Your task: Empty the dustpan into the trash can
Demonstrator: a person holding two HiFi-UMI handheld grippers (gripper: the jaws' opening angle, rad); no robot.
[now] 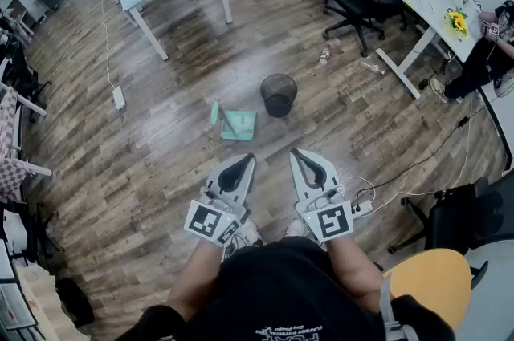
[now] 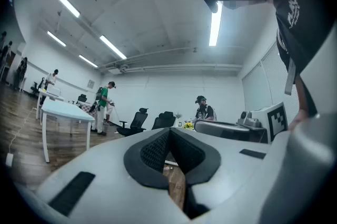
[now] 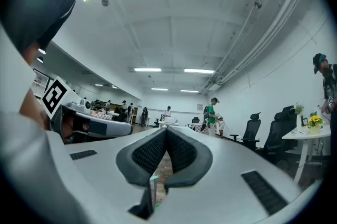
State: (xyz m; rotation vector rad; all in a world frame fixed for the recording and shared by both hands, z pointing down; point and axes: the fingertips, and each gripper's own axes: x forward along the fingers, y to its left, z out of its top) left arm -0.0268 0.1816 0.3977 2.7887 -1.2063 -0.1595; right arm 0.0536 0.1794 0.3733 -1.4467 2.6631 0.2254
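Left claw (image 1: 247, 160) pressed together, empty, right claw (image 1: 296, 154) pressed together, empty, green dustpan (image 1: 238, 125) on floor (image 1: 152, 171) near black trash can (image 1: 279, 95)

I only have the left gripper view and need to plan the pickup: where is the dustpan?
Observer: In the head view, the mint dustpan lies on the floor with nothing holding it.
Operator: And where do I empty it?
Observer: A black mesh trash can stands just right of the dustpan, apart from it.
Operator: Is my other hand busy?
Observer: No. The right claw is shut and empty.
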